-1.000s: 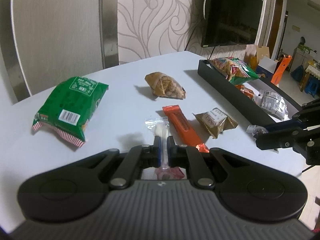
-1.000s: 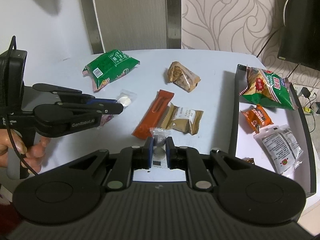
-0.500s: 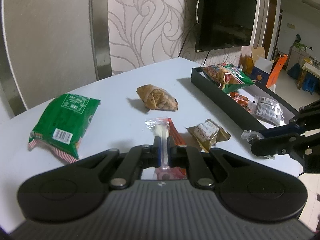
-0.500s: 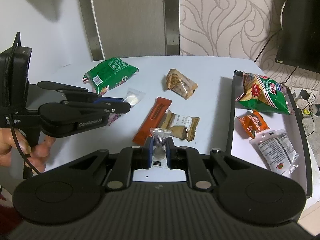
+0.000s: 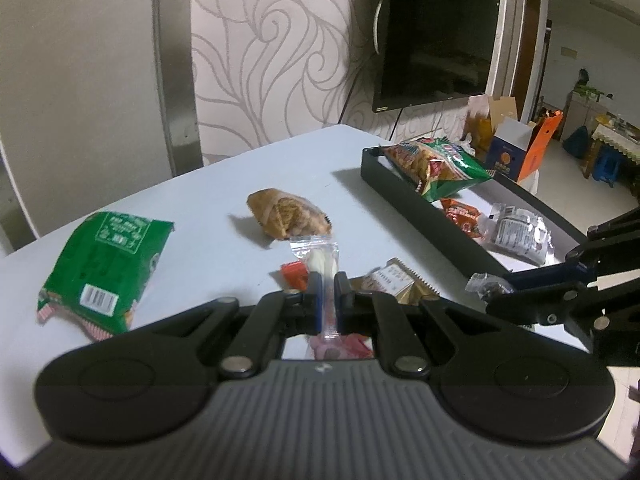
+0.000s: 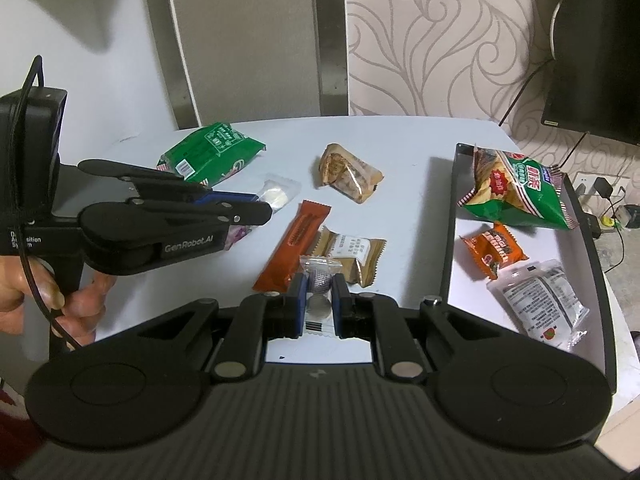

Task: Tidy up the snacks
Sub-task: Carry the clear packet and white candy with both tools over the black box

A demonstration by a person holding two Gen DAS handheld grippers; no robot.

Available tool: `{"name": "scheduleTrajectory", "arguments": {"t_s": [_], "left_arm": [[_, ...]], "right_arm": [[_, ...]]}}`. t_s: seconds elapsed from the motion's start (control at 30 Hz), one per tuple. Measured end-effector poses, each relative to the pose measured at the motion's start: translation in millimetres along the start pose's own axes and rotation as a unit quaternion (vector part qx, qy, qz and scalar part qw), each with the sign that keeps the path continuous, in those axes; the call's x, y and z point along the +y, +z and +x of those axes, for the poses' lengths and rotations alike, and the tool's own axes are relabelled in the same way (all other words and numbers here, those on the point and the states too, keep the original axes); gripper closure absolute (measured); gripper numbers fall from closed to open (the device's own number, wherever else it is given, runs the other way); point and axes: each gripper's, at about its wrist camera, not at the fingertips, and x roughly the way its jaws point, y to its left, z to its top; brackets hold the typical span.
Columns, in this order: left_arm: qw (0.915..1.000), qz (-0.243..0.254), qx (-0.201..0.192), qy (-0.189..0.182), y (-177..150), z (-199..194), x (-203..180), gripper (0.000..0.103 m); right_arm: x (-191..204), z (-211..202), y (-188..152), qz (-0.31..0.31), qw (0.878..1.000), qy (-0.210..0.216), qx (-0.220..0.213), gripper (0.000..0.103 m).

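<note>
The left gripper [image 5: 328, 294] clamps a clear packet of white candy [image 5: 321, 264], long axis pointing away; the right gripper [image 6: 318, 294] clamps a clear silver-disc packet [image 6: 319, 278].

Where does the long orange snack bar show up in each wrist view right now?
Left wrist: the orange snack bar is mostly hidden; only a red-orange end peeks out left of the left gripper.
Right wrist: lower centre, lying diagonally, left of the tan packet.
Shared landmark: the black tray, right in both.
</note>
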Motion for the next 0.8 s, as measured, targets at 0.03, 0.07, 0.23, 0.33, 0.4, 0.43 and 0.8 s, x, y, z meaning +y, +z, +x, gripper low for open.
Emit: {"name": "scheduleTrajectory", "arguments": {"t_s": [0.03, 0.07, 0.23, 0.33, 0.4, 0.43, 0.8], "left_arm": [[1.0000, 0.002, -0.001, -0.002, 1, 1, -2, 0.094], [1.0000, 0.003, -0.001, -0.004, 2, 2, -4, 0.094], [0.9998, 0.013, -0.006, -0.016, 11, 7, -16, 0.094], [0.9995, 0.018, -0.008, -0.025, 16, 11, -24, 0.094], [0.9993, 0.020, -0.010, -0.031, 19, 14, -29, 0.094], [0.9991, 0.021, -0.011, -0.035, 21, 15, -32, 0.094], [0.9968, 0.037, -0.014, -0.070, 36, 33, -65, 0.094]], "right_arm": [[-2, -1, 0, 0.001, 1.000, -0.001, 0.000, 0.087], [-3, -1, -1, 0.003, 1.000, -0.002, 0.000, 0.087], [-12, -4, -2, 0.012, 1.000, -0.010, -0.003, 0.087], [-18, -7, -4, 0.018, 1.000, -0.016, -0.005, 0.087], [-23, -9, -5, 0.023, 1.000, -0.021, -0.006, 0.087], [-25, -10, -6, 0.025, 0.999, -0.023, -0.006, 0.087], [-54, -22, -14, 0.050, 0.997, -0.050, -0.012, 0.087]]}}
